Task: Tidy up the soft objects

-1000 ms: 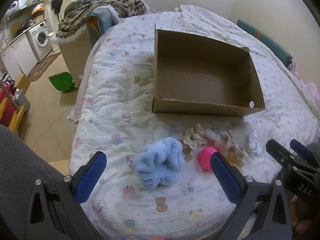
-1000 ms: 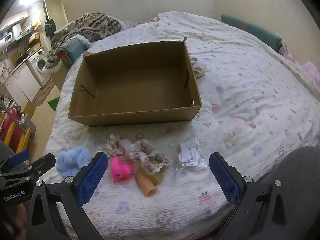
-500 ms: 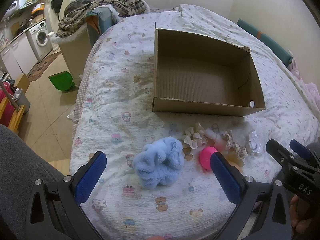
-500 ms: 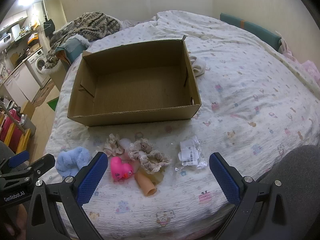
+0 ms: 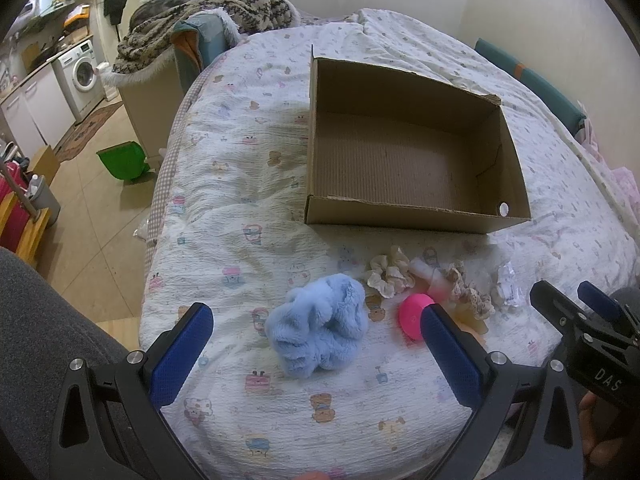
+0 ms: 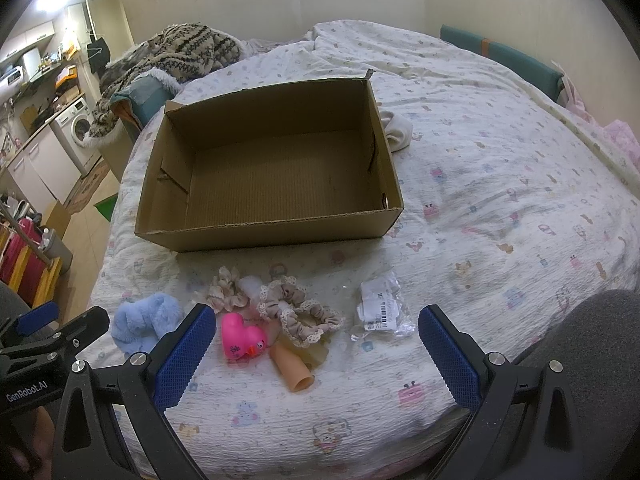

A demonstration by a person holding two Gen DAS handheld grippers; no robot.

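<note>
An empty cardboard box (image 5: 404,216) (image 6: 272,236) lies open on the bed. In front of it lie a fluffy blue scrunchie (image 5: 318,334) (image 6: 140,326), a cream scrunchie (image 5: 386,276) (image 6: 226,294), a lace-edged beige scrunchie (image 6: 300,314), a pink rubber duck (image 5: 412,314) (image 6: 242,336), a tan tube (image 6: 294,372) and a clear plastic packet (image 6: 380,310). My left gripper (image 5: 316,350) is open and empty, just short of the blue scrunchie. My right gripper (image 6: 316,350) is open and empty, near the duck and beige scrunchie.
The bed (image 5: 224,200) has a patterned white cover. A white cloth (image 6: 398,132) lies right of the box. A knitted blanket (image 5: 208,12) is heaped at the bed's far left. The floor with a green bin (image 5: 122,160) lies left of the bed.
Both grippers have drifted slightly; the box and objects sit a touch differently in view. Nothing was gripped or moved.
</note>
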